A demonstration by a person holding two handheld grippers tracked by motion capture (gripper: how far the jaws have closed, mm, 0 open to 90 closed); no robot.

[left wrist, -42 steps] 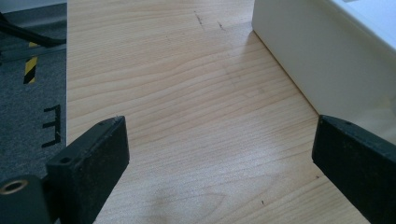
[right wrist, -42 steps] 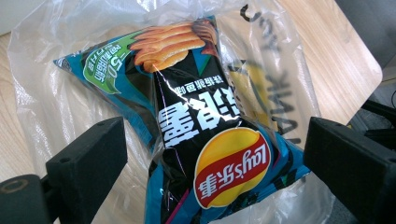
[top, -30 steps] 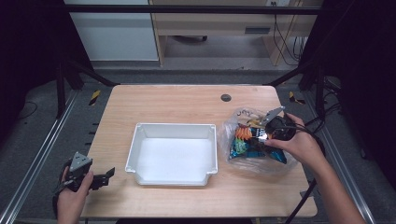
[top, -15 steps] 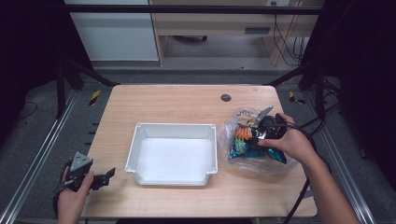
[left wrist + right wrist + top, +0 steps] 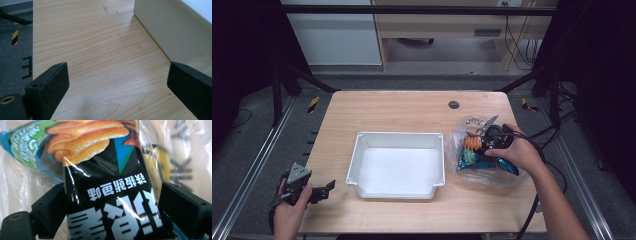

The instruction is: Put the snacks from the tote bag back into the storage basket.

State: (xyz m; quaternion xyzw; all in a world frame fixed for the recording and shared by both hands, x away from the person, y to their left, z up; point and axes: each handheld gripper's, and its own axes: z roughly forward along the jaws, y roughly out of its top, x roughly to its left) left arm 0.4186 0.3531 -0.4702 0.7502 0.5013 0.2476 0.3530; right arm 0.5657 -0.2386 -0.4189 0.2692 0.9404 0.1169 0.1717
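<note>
Pick-up of a snack packet is the step in hand. On the right side of the table (image 5: 412,107) lies a clear plastic bag (image 5: 462,140) of packets, and the right gripper (image 5: 484,142) reaches into it. In the right gripper view its jaws stand on either side of a black snack packet (image 5: 110,202); they have just been closing. The left pad meets the packet's edge, while a small gap seems to remain at the right pad, so the grip does not look complete.

Left gripper (image 5: 324,189) waits at the near left corner, jaws spread with bare wood between them, just beside the white tray (image 5: 362,150).

Next move, as judged: finish closing on the packet, then lift it free of the bag's film, probably toward the tray.

Packet print: large white Chinese characters, seen upside down, and an orange snack picture. A green-and-blue packet (image 5: 30,147) lies beside it, lettering blurred.
</note>
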